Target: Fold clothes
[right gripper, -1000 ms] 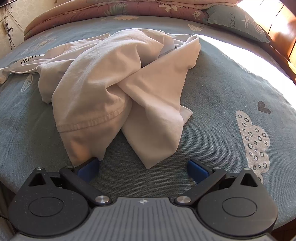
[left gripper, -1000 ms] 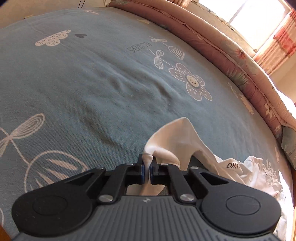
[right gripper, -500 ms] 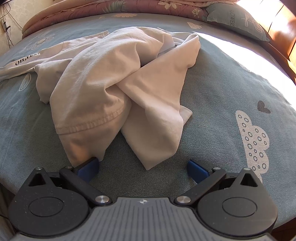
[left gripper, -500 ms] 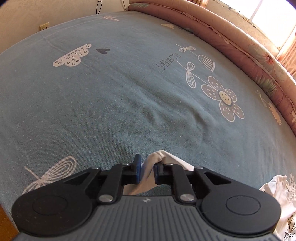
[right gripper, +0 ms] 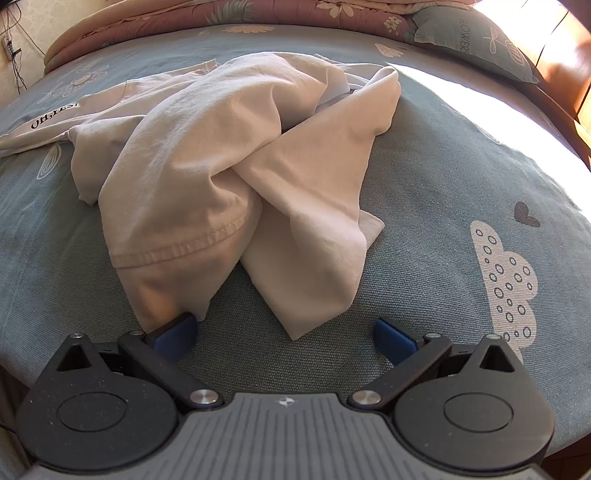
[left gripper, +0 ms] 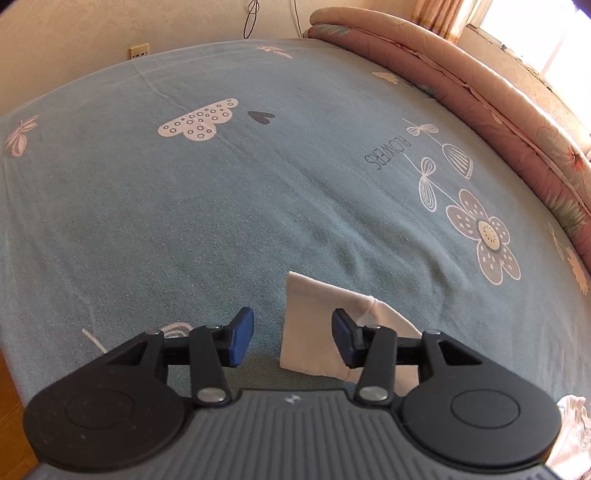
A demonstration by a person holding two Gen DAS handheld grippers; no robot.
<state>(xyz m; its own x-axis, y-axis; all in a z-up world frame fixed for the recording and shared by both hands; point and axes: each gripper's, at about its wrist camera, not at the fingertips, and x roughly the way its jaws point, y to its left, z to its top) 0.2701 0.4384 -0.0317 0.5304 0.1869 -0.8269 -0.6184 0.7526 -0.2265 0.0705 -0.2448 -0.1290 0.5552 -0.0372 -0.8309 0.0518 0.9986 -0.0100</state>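
Two black two-finger grippers with blue pads hang over a bed covered by a grey-blue woven bedspread [left gripper: 229, 206] printed with white clouds, flowers and small dark hearts.

In the left wrist view, the left gripper [left gripper: 291, 341] has its fingers parted about halfway, with nothing between them. A corner of cream-white cotton cloth [left gripper: 314, 325] lies flat on the bedspread just beyond the pads, nearer the right pad than the left — part of it runs behind that right finger. I cannot tell whether the pad touches it. Far left, a beige wall [left gripper: 92, 33] carries a socket plate [left gripper: 139, 51] and a hanging dark cable [left gripper: 252, 18]. Along the far right edge runs a rolled pink floral quilt [left gripper: 491, 99], with a bright window [left gripper: 546, 33] behind it.

In the right wrist view, the right gripper [right gripper: 286, 334] is spread wide and holds nothing. The crumpled cream-white T-shirt [right gripper: 229, 155] lies heaped on the bedspread ahead of it, stretching away to the far left, where black lettering [right gripper: 51, 117] shows on a flat part. A stitched hem [right gripper: 181, 247] crosses the near left fold, and that fold's lowest edge sits right at the tip of the left pad [right gripper: 173, 334]; a pointed flap ends between the two pads, a little beyond them. The right pad [right gripper: 393, 339] stands apart from the shirt, over bare bedspread. Far right, a grey-blue pillow [right gripper: 476, 40] rests near a strip of strong sunlight [right gripper: 491, 110].
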